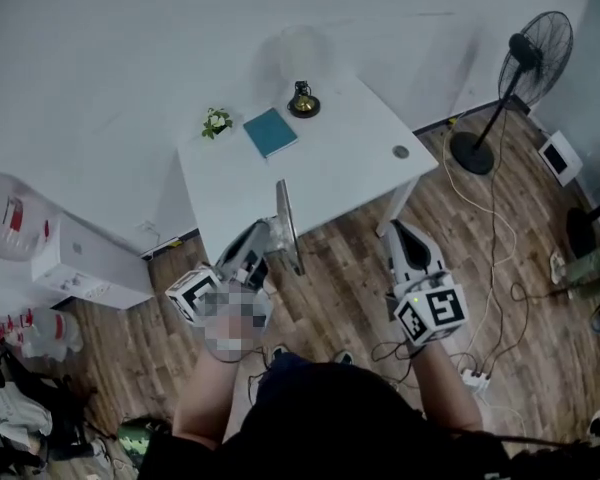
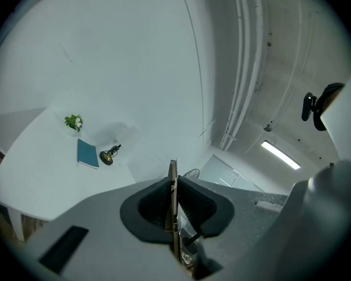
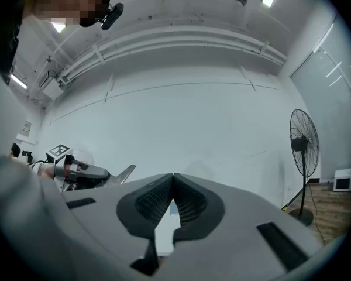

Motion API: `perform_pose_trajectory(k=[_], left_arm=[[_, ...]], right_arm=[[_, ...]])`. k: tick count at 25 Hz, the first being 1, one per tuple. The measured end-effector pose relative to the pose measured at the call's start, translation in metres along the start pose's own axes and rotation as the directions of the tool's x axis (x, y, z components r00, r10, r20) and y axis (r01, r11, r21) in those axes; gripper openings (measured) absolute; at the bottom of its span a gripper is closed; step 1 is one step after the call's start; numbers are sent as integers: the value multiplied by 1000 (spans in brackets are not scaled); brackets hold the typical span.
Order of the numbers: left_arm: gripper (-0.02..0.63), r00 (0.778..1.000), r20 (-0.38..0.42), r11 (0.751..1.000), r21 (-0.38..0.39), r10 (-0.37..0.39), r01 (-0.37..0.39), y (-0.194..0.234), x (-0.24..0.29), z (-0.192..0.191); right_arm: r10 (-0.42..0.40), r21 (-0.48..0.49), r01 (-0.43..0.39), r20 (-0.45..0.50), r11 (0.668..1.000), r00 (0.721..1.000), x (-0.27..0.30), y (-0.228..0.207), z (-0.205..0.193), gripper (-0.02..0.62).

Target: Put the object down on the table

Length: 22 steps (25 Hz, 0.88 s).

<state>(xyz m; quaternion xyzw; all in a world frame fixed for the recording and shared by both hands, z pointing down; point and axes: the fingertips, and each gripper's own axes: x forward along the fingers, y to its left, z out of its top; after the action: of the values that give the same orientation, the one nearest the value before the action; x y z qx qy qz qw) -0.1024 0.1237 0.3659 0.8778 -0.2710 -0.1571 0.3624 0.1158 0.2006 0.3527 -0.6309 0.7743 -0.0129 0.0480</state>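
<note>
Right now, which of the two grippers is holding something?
The left gripper: its jaws clamp a thin flat object edge-on. The right gripper has its jaws together on nothing.

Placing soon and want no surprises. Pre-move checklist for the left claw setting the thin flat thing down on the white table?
1. Grip: ok. The left claw is shut on the thin flat object.
2. Object above the table: cannot tell; it shows at the near edge.
3. Landing area: ok, the near half is bare.
4. Book, plant and brass ornament: ok, at the far side.
5. Right claw: ok, shut, empty and off to the side.
</note>
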Motion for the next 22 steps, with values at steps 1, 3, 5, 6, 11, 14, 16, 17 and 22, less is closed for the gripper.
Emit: perform_pose_trajectory(k=[1,3,5,6,11,14,16,17,22], left_arm=[[38,1000,1,1000,-1,10,-10,0,0,-3],[38,1000,4,1000,-4,29,-29,2,1,-7],[38,999,3,999,-12,38,-38,9,6,-10],[38,999,2,999,-20,34,-34,11,10,-11],[38,999,-18,998,-51,29,-30,42,39,-14],[38,999,-33,997,-71,40,-43,76,61,-10],[38,998,-42,995,-90,36,-39,97,78,-5],[38,998,-49,994,-102,33,-37,107,87,-2],[38,994,-102,992,-118,39,-51,163,135,15]], right_arm=[[2,4,-2,-3,1000,1000,-3,-4,-1,6],[4,12,-4,-13,1000,1000,-5,-12,-5,5],[5,24,-4,-24,1000,1000,-2,-19,-10,6],[5,32,-4,-31,999,1000,0,-23,-14,5],[-9,51,12,-71,999,997,25,-42,-34,5],[-25,40,29,-93,999,995,51,-54,-43,5],[-39,29,42,-111,999,993,70,-61,-47,5],[-48,23,51,-118,998,992,81,-66,-47,5],[-92,-9,92,-138,996,986,139,-86,-42,6]])
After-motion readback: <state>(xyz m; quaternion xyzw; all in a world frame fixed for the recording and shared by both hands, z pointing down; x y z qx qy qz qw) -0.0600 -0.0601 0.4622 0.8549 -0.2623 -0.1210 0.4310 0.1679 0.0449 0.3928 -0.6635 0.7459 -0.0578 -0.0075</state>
